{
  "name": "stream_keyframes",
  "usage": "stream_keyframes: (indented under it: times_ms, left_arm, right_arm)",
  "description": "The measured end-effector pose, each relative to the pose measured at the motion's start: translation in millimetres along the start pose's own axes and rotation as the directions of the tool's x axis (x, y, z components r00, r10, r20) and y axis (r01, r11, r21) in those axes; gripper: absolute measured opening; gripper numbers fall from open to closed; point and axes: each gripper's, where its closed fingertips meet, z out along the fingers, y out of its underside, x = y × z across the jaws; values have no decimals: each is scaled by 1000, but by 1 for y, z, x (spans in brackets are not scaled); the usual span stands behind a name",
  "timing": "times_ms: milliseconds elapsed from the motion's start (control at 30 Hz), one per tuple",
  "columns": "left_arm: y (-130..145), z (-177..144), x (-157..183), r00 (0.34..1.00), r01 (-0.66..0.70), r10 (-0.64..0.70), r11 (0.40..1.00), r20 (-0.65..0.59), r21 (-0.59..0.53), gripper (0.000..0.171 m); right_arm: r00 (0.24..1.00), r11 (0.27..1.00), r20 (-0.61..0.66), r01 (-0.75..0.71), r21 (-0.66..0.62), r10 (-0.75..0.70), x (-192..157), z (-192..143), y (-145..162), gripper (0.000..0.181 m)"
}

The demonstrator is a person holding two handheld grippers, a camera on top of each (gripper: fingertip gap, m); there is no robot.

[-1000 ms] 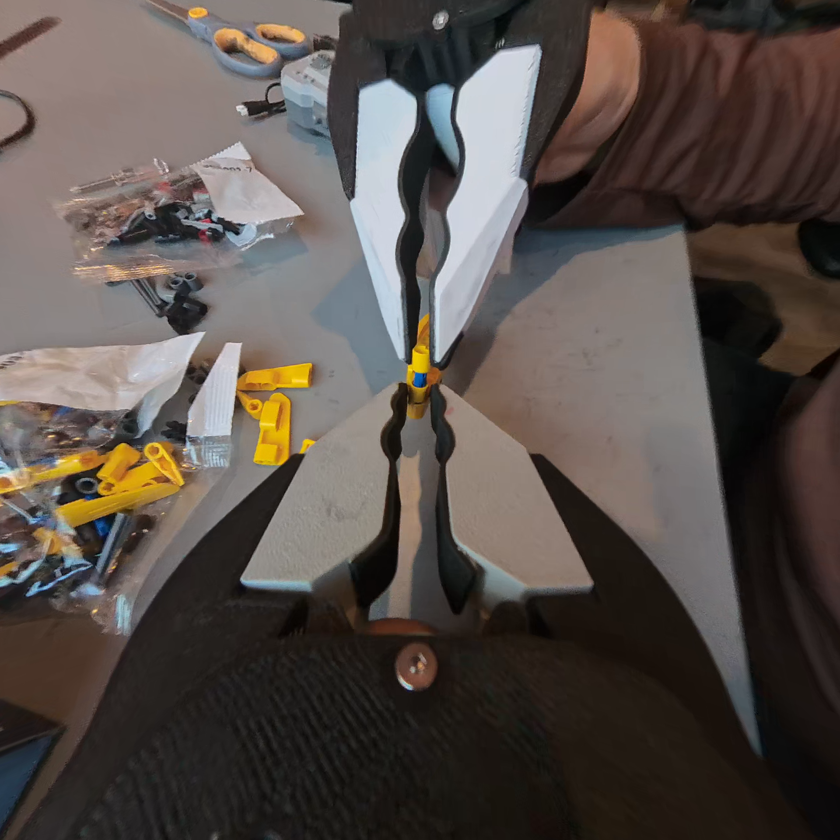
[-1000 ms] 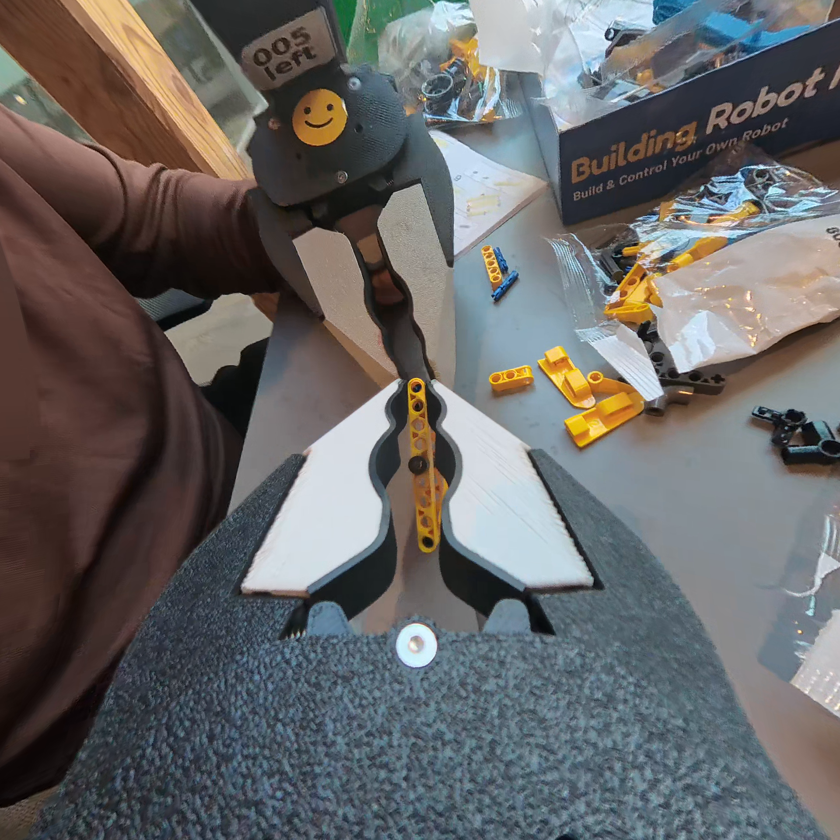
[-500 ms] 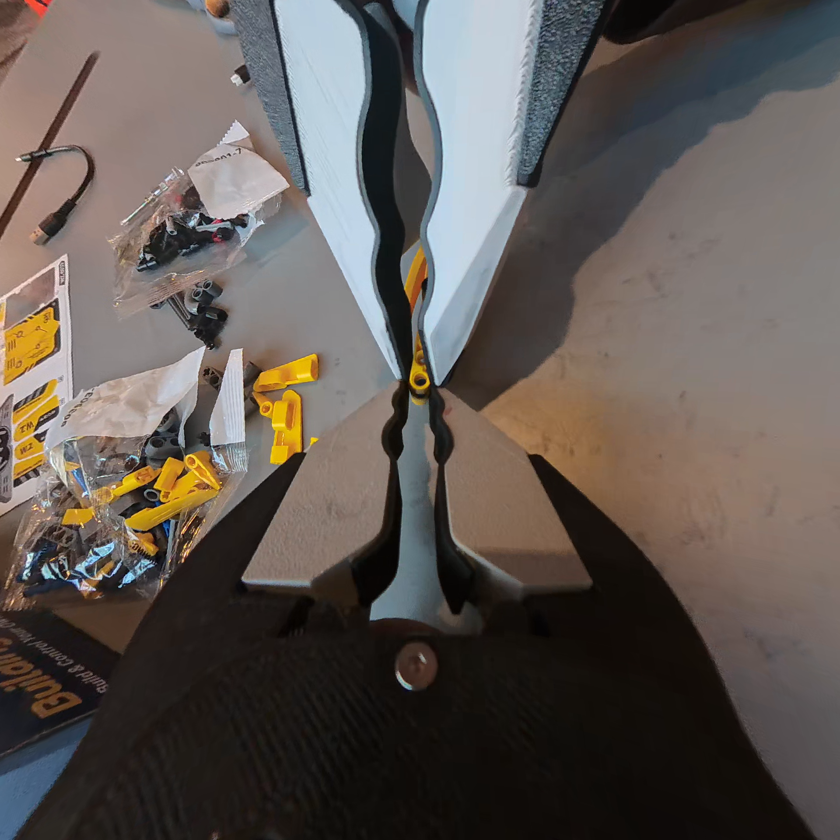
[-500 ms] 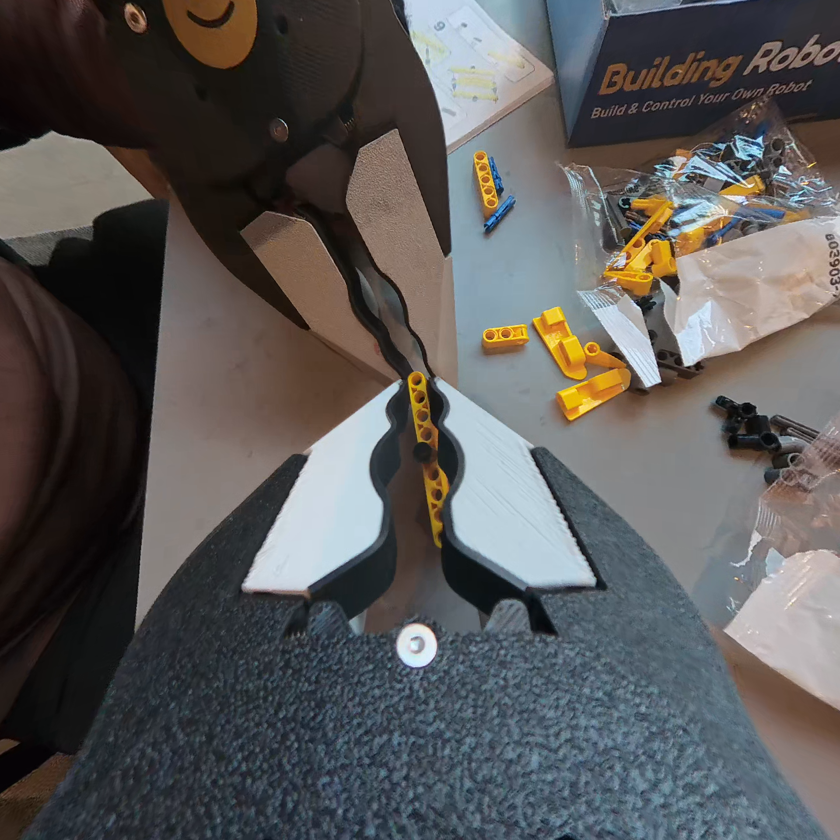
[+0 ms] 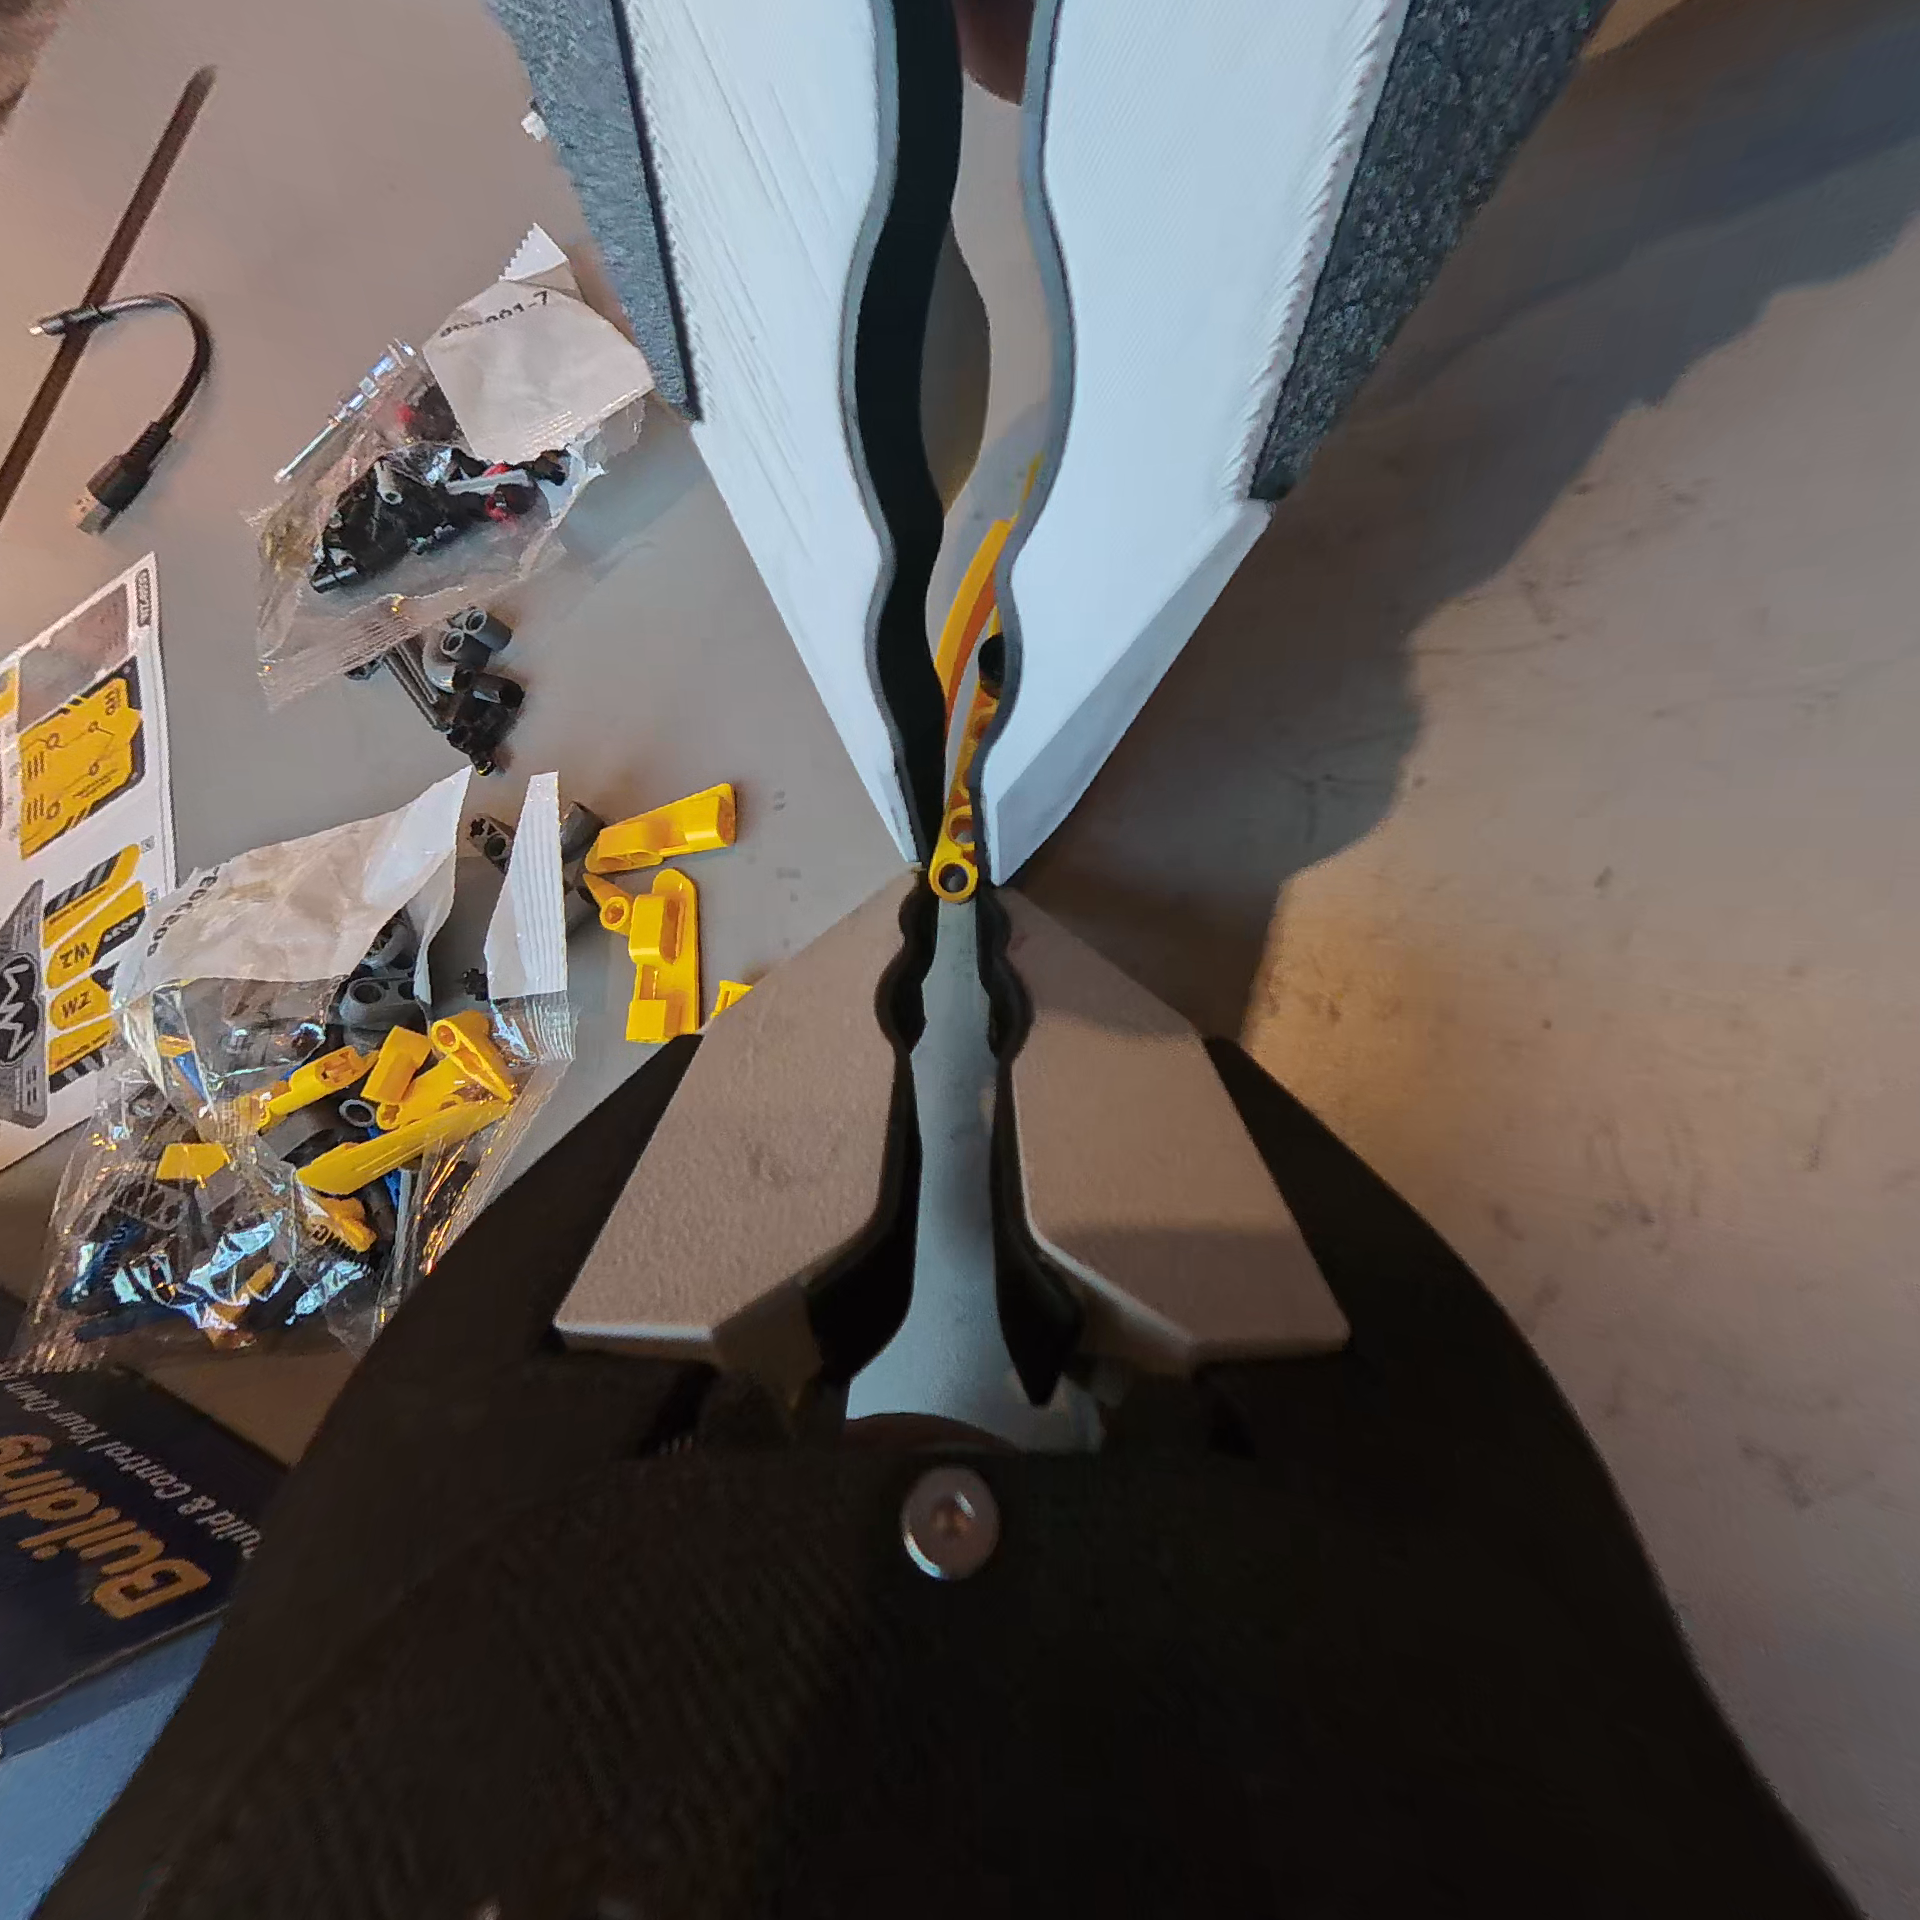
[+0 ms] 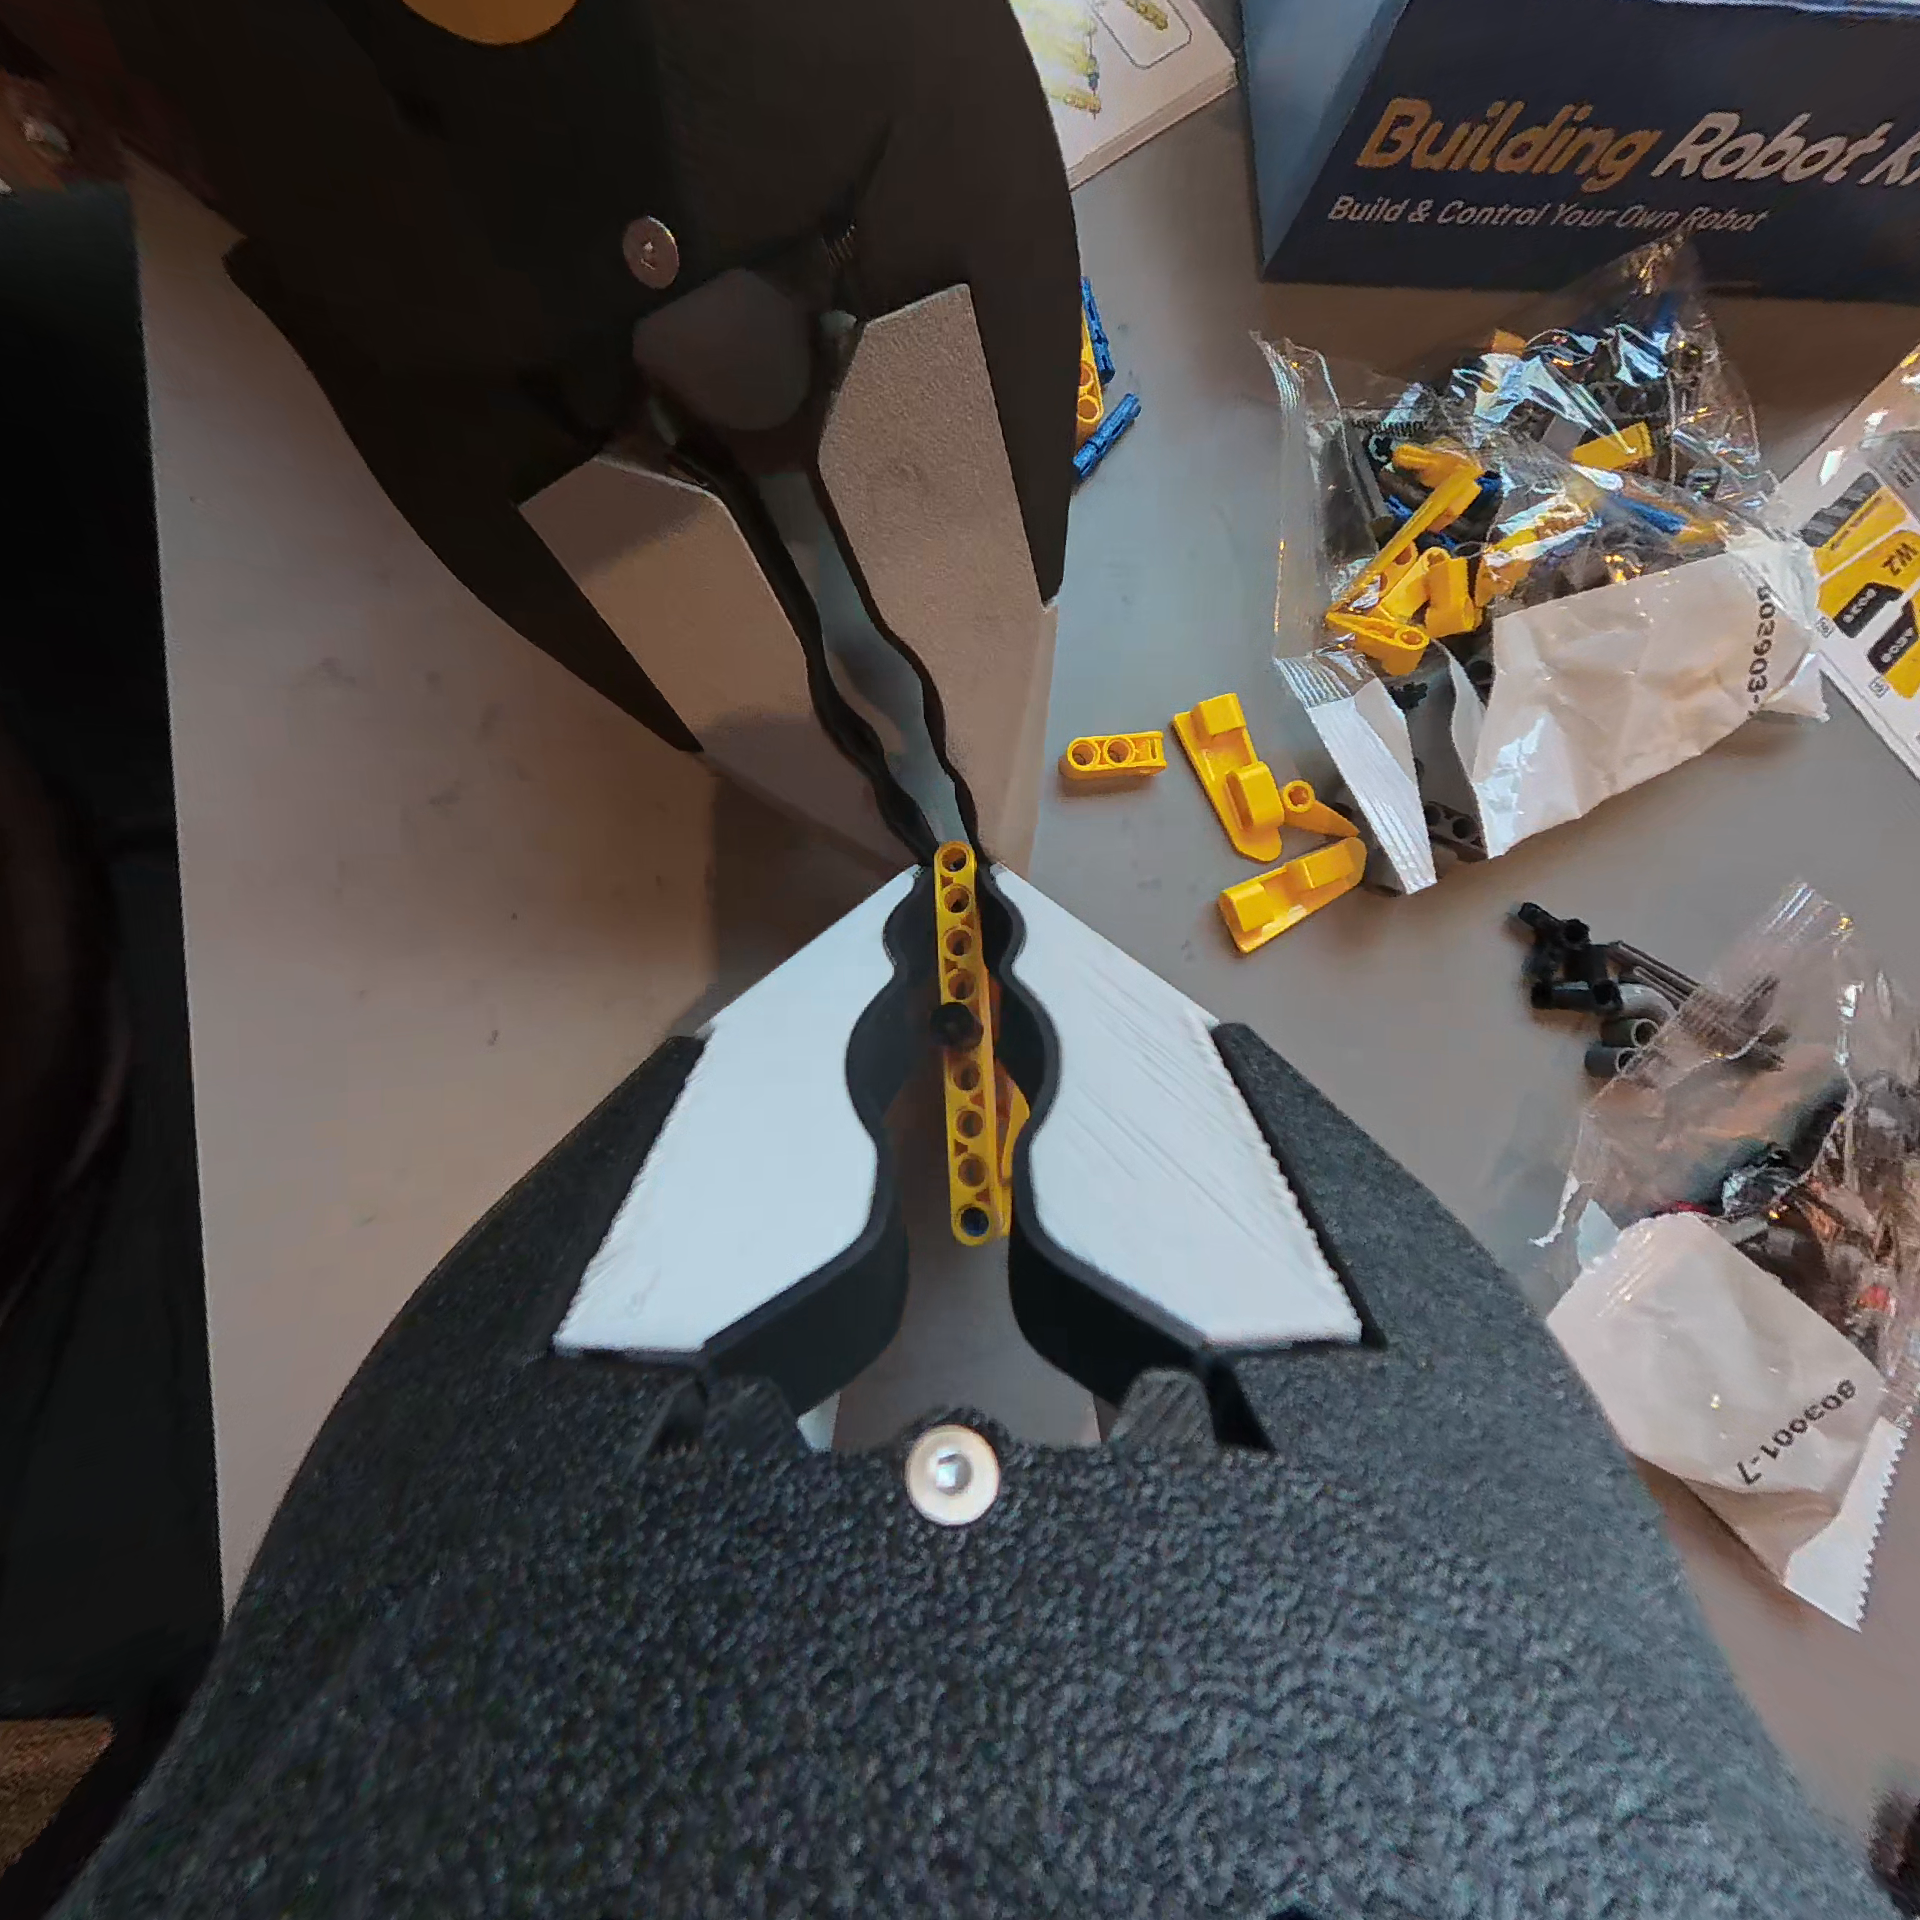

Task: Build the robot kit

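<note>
Between my two claws, tip to tip over the grey table [image 5: 1558, 935], my right gripper [image 6: 961, 873] clamps the yellow holed beam [image 6: 964, 1039]; my left gripper [image 5: 951, 914], nearly closed, holds nothing I can see.

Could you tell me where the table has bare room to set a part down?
The bare stretch lies on the table beside the right hand-held gripper, out to the edge. The other side is crowded: loose yellow pieces, parts bags, and the blue box.

The right gripper [image 6: 956, 883] is closed, its tips pointed toward 12 o'clock; the left gripper [image 5: 951, 909], nearly closed, is met tip to tip.
</note>
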Motion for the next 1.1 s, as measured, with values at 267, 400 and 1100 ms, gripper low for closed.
stream_keyframes:
  times_ms: [267,400,1100]
  left_arm:
    - [-4,-4,-3,994,83,-79,996,-74,42,3]
    - [-23,-25,-14,977,197,-172,955,-129,223,2]
    - [-10,-23,-16,941,320,-296,936,-164,144,20]
  right_arm:
    - [994,988,65,-97,119,90,6,-3,-3,8]
    - [955,910,194,-277,309,224,16,-24,-11,7]
    - [895,847,214,-441,298,391,43,-31,3,36]
